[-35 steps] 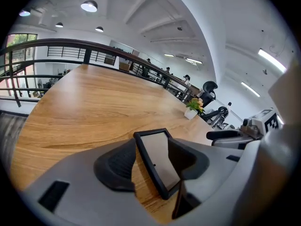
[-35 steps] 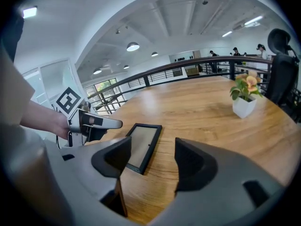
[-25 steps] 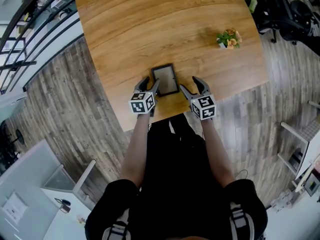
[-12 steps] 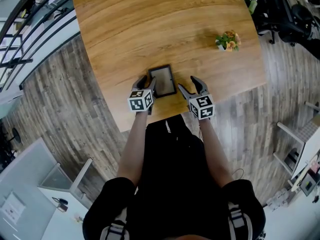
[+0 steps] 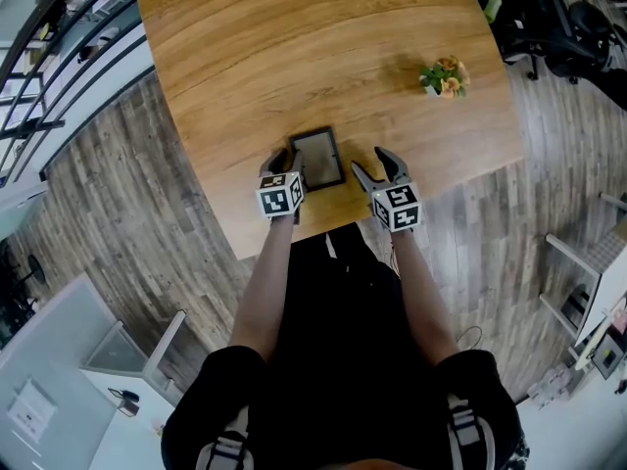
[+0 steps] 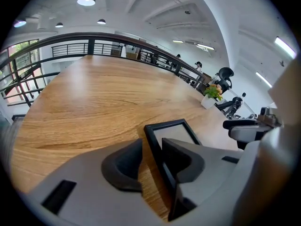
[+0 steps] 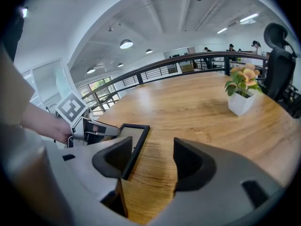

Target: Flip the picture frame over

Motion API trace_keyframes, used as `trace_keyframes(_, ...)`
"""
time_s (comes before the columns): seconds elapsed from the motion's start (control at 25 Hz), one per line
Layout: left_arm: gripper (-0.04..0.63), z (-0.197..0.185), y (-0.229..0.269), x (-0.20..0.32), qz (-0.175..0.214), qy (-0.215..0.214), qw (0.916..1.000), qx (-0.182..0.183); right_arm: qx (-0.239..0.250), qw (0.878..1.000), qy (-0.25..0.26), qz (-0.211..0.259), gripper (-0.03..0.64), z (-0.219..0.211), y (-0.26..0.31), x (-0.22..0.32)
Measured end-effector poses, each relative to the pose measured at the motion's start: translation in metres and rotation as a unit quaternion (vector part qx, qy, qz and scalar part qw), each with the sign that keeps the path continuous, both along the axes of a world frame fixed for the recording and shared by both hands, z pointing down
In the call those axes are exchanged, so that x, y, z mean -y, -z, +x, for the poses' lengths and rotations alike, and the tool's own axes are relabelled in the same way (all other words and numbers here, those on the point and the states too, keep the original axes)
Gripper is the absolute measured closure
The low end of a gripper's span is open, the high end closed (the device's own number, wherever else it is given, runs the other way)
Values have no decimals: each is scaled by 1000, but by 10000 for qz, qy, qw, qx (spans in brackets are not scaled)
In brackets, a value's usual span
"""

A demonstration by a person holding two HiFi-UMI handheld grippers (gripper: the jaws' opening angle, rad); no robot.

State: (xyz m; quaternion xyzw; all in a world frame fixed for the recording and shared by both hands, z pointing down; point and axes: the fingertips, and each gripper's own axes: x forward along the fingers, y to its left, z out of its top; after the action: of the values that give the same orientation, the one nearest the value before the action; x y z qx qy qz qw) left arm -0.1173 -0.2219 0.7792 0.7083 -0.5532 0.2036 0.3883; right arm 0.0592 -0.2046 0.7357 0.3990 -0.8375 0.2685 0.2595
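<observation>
Picture frame [image 5: 318, 158] on wooden table [image 5: 294, 47]

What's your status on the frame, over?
Left gripper open, jaws just been closing astride frame left edge, not gripping yet. Right gripper open, beside right edge. Frame flat on table, unflipped. Plant well clear.

I'm working in an open-plan office, seemingly on an upper level. A black railing [image 6: 89, 47] runs from ten to twelve o'clock. Black office chairs [image 5: 573, 32] stand at two o'clock, and round ceiling lamps [image 6: 86, 0] hang overhead. A large wooden table [image 5: 294, 47] lies at twelve, over plank flooring [image 5: 127, 194].
</observation>
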Motion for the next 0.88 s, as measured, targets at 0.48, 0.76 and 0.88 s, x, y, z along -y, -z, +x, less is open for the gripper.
trace_keyframes(0.48,511,6,-3,4,-359,347,9984,253,62,9997,-243,83,359,6,9,1)
trace_keyframes(0.76,520,4,-3,4,-464,536,9975,34,124,9994,-301,65,366,9,12,-2)
trace_keyframes(0.88,526,2,-3,4,-498,767,9956,-181,200,9993,-298,34,380,7,12,-4)
